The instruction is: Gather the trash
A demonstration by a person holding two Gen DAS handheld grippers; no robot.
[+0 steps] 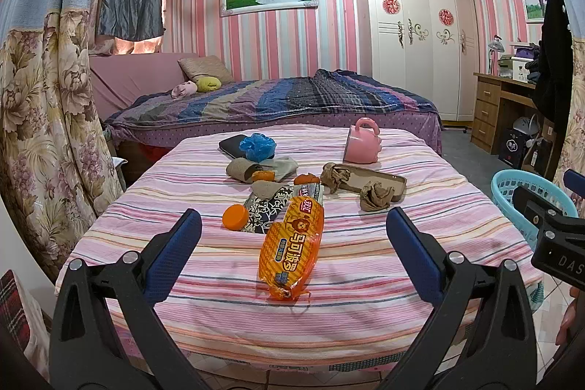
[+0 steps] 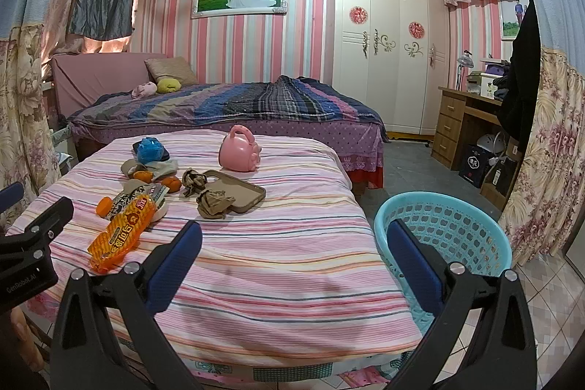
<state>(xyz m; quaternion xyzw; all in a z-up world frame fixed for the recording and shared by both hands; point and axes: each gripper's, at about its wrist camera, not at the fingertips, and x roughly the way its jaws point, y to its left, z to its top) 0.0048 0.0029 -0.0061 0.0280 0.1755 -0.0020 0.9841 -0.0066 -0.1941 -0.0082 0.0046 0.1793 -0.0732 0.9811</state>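
Observation:
An orange snack wrapper point(image 1: 291, 245) lies on the striped table cover point(image 1: 365, 280), between and just beyond my open left gripper point(image 1: 294, 236); it also shows in the right wrist view point(image 2: 120, 231). Behind it lie an orange bottle cap point(image 1: 235, 216), a black-and-white packet point(image 1: 263, 212), orange peels point(image 1: 307, 178), crumpled brown stockings point(image 1: 374, 195) and a blue plastic bag point(image 1: 257, 146). My right gripper point(image 2: 294, 236) is open and empty above the table's right edge, beside a light-blue basket point(image 2: 471, 225).
A pink cup point(image 1: 362, 141) lies on its side at the back of the table. A brown phone case point(image 1: 380, 183) lies by the stockings. A bed point(image 1: 274, 105), a white wardrobe point(image 1: 416, 35) and a wooden desk point(image 1: 493, 108) stand behind.

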